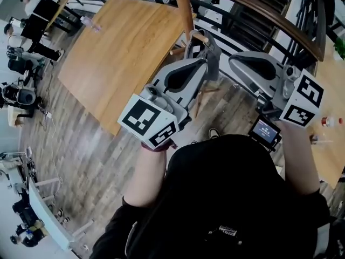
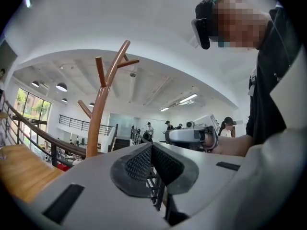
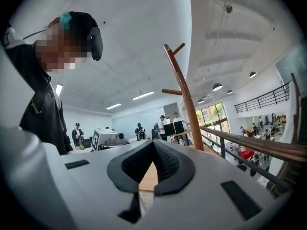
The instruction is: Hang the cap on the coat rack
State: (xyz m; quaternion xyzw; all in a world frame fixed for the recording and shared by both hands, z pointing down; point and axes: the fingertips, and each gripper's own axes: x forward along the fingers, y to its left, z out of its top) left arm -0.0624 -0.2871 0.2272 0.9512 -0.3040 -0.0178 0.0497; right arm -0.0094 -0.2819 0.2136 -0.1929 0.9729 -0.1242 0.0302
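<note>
Wood-plank floor (image 1: 81, 144) under a white-ceilinged hall, with a railing (image 1: 259, 9) along the edge. Cap (image 1: 211, 53): a grey shape, as far as I can tell, hanging at a low peg of the coat rack (image 1: 183, 4), just past my grippers' tips and outside both pairs of jaws. Left gripper (image 2: 152, 146): jaws together, empty. Right gripper (image 3: 153, 143): jaws together, empty. The rack pole rises close ahead. Wooden table (image 1: 118, 53) beside it. People (image 3: 139, 128) stand far off.

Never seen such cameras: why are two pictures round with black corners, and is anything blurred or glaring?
Left gripper view: fisheye circle, corners black, coat rack bowed, ceiling lamps glowing. Right gripper view: same circle, windows very bright. Head view: fills the frame, evenly lit, wooden table sharp.
</note>
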